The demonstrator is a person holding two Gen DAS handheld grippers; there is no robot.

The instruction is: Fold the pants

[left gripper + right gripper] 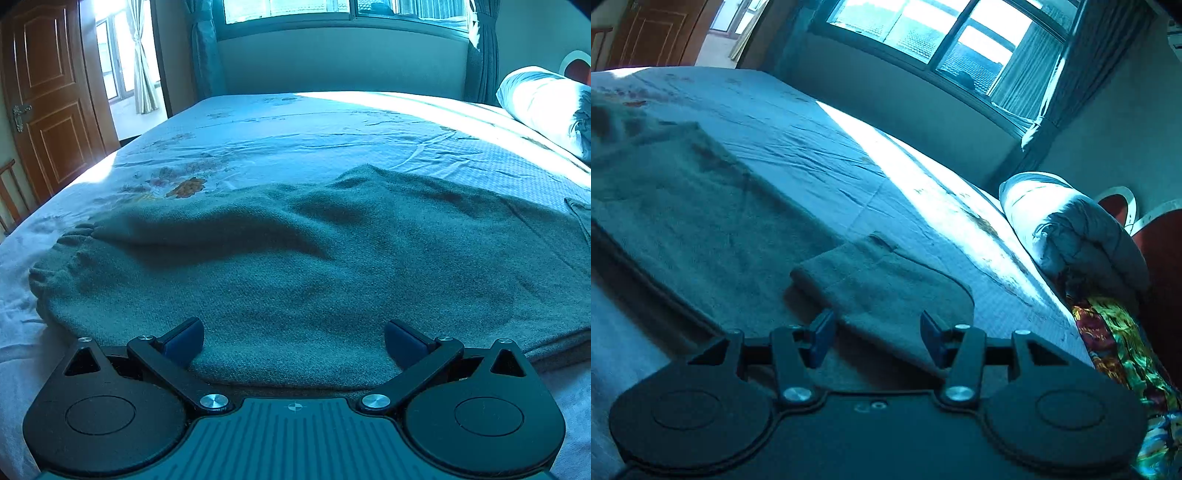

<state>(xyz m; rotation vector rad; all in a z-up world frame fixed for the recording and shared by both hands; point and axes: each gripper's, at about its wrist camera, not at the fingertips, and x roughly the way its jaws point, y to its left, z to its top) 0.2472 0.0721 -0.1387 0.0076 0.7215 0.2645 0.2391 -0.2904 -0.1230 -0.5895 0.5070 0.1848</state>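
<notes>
The pants (295,258), grey-green and knit, lie spread across the near part of the bed (295,122), on a pale floral sheet (177,177). In the left wrist view their gathered waistband (55,258) lies at the left, and the cloth runs off to the right with soft folds across it.

The left gripper (293,338) hovers low over the near edge of the pants. Its fingers (184,341) stand wide apart with the cloth below and between them; neither pad presses on it.

In the right wrist view a smaller flap (882,284) of the same fabric, rounded at its right corner, lies on top of the sheet, just beside the main body of the pants (683,206). The right gripper (877,339) sits at the flap's near edge. Its fingers (822,336) stand partly apart, one at each side of the flap, and the cloth lies slack between them, not pinched.

A rolled quilt (1071,236) lies at the right side of the bed, with a bright patterned cloth (1123,347) below it. A window (923,29) with curtains is behind the bed, and a wooden door (48,99) stands at the left.
</notes>
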